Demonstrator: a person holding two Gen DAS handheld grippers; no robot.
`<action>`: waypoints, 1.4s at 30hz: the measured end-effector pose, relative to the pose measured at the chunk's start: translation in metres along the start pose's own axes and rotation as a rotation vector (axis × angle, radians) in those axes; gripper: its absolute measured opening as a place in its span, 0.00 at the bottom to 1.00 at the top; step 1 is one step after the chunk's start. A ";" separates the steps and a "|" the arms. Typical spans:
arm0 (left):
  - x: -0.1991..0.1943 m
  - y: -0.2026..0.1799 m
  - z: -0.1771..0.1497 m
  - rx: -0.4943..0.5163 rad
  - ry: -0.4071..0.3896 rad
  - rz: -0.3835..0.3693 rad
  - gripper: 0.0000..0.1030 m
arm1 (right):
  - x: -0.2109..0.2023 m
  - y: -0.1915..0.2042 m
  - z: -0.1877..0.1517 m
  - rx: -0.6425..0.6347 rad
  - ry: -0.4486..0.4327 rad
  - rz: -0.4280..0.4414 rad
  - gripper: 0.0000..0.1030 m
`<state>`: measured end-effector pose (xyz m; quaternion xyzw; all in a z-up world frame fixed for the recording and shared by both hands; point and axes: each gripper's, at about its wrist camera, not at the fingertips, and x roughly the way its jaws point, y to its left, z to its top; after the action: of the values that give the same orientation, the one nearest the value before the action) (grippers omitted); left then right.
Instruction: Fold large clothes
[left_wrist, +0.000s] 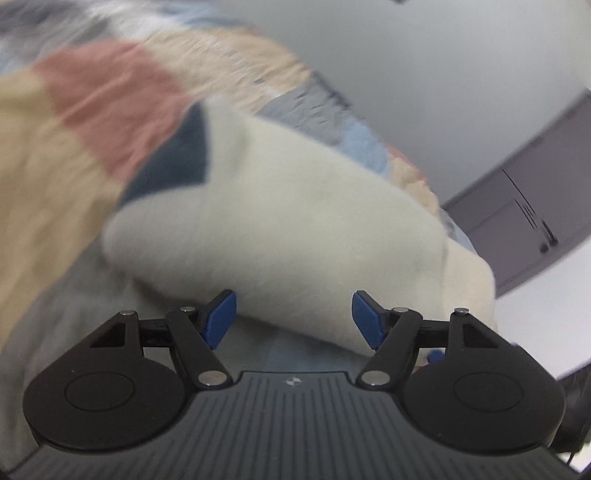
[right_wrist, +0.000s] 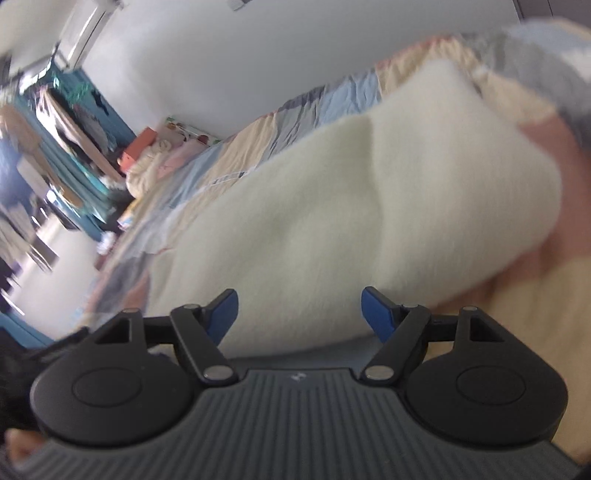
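A thick cream-white fleecy garment (left_wrist: 280, 221) lies folded into a bundle on a patchwork bedspread (left_wrist: 66, 147); a dark blue patch (left_wrist: 177, 162) shows at its far left end. My left gripper (left_wrist: 293, 319) is open and empty, its blue fingertips (left_wrist: 221, 317) just short of the garment's near edge. In the right wrist view the same garment (right_wrist: 351, 214) stretches away across the bedspread (right_wrist: 517, 314). My right gripper (right_wrist: 299, 319) is open and empty, close to the garment's near edge. Both views are blurred.
A white wall (left_wrist: 424, 74) and a grey cabinet (left_wrist: 535, 184) stand behind the bed. In the right wrist view a heap of pale bedding (right_wrist: 155, 162), an orange box (right_wrist: 146, 138) and hanging clothes (right_wrist: 74, 122) are at the far left.
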<state>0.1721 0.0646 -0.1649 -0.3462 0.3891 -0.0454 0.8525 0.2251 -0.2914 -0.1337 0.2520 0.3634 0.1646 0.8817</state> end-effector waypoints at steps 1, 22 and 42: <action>0.006 0.011 0.000 -0.061 0.022 -0.001 0.72 | 0.001 -0.003 -0.001 0.043 0.014 0.017 0.75; 0.045 0.098 0.010 -0.718 -0.067 -0.238 0.62 | 0.030 -0.025 -0.006 0.316 0.074 0.157 0.76; 0.033 0.085 0.022 -0.581 -0.094 -0.274 0.47 | 0.083 -0.059 0.000 0.717 0.037 0.190 1.00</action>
<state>0.1938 0.1299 -0.2284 -0.6260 0.2957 -0.0310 0.7210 0.2881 -0.3002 -0.2128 0.5745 0.3887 0.1126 0.7114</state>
